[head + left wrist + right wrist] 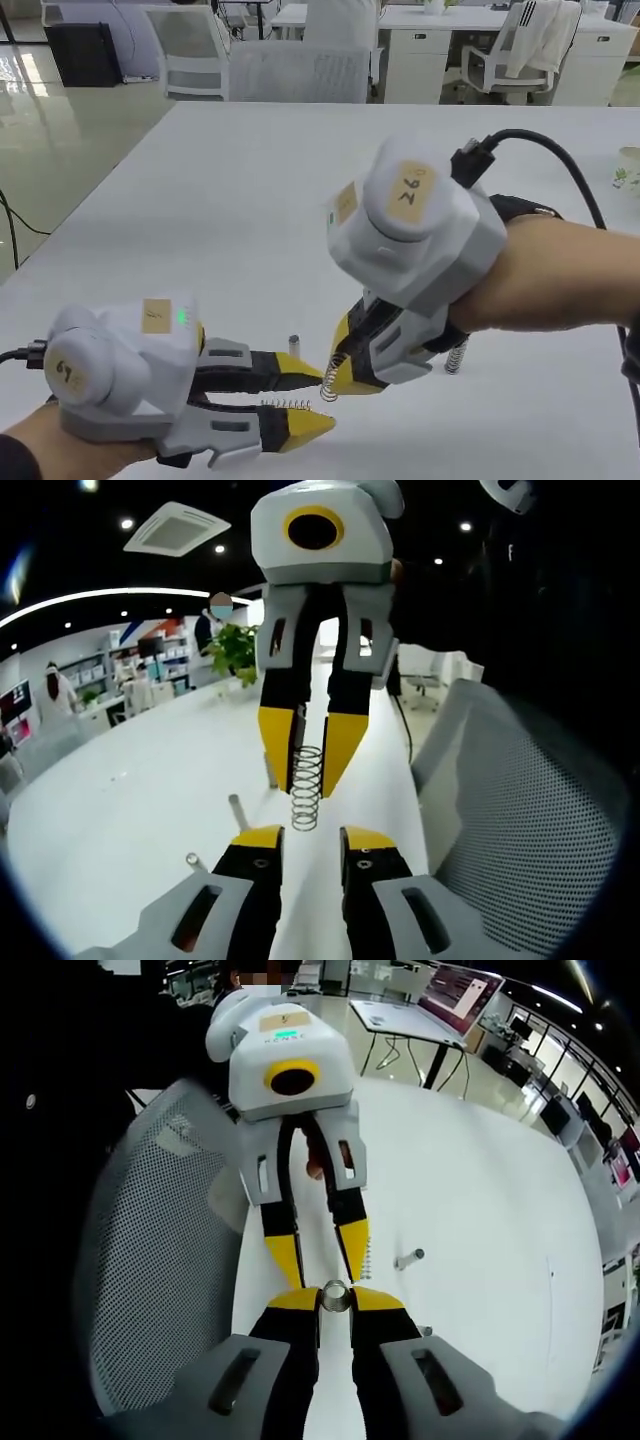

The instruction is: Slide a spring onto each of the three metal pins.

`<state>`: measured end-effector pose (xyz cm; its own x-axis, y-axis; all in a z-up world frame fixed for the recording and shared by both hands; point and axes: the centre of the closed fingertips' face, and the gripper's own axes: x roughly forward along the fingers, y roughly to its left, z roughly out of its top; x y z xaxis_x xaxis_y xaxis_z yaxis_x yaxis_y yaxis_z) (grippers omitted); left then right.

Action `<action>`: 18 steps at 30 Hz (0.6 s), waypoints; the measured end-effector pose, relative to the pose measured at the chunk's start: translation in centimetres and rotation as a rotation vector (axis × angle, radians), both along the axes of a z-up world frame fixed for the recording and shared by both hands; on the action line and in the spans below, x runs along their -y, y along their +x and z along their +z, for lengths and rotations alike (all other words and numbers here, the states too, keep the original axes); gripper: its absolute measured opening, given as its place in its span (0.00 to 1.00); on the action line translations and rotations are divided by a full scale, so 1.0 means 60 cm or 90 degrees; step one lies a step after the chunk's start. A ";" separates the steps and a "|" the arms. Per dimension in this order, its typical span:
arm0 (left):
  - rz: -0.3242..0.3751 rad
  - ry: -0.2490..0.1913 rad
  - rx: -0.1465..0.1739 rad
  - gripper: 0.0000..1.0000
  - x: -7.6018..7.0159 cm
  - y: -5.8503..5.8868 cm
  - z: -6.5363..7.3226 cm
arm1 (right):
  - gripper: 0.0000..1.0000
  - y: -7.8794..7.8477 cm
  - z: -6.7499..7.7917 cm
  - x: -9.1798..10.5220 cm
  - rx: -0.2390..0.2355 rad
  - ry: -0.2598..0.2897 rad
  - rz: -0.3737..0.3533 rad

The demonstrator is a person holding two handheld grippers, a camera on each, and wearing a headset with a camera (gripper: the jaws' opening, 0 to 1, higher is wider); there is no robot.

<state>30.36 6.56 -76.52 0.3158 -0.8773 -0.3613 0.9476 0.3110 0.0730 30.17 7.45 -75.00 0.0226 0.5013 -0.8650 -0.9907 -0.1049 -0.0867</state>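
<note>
While pinching a spring (pixel 306 808) by its upper coils, hangs in from the top of the left gripper view: right hand-held gripper (pixel 308 780), yellow tips pressed onto the wire. Seen end-on as a small ring at the bottom centre of the right gripper view, squeezed between those tips. Hangs about upright, long axis pointing down at the bench (pixel 120 810), lower end close to the surface; cannot tell whether touching. Thin, bright, open-coiled wire, likely to bend or flick away if pushed off-line.

Standing upright just lower left of the spring in the left gripper view, nearest pin (pixel 237 811); in the head view, just left of the spring, between the two sets of tips. Beyond it toward the lower left, second pin (pixel 192 860). Right side clearly nearer and carrying the load, so probably a short sideways carry, then straight down with both axes lined up.

At the bottom of its own view, left hand-held gripper (pixel 310 837) spread and empty, aimed at the spring. At lower right of the head view, second spring (pixel 456 355) leaning; whether on a pin, cannot tell.
</note>
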 end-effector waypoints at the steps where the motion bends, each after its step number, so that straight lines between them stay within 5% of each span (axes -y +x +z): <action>1: 0.002 0.000 -0.002 0.16 -0.002 0.000 0.000 | 0.08 0.002 0.001 0.002 0.001 0.000 -0.002; 18: 0.035 -0.006 -0.018 0.24 -0.031 0.003 -0.002 | 0.08 0.026 -0.004 0.043 0.005 -0.022 -0.035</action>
<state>30.56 8.40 -76.66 0.3539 -0.8624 -0.3620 0.9305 0.3638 0.0430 31.73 4.87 -75.24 0.0559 0.4695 -0.8812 -0.9944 -0.0531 -0.0914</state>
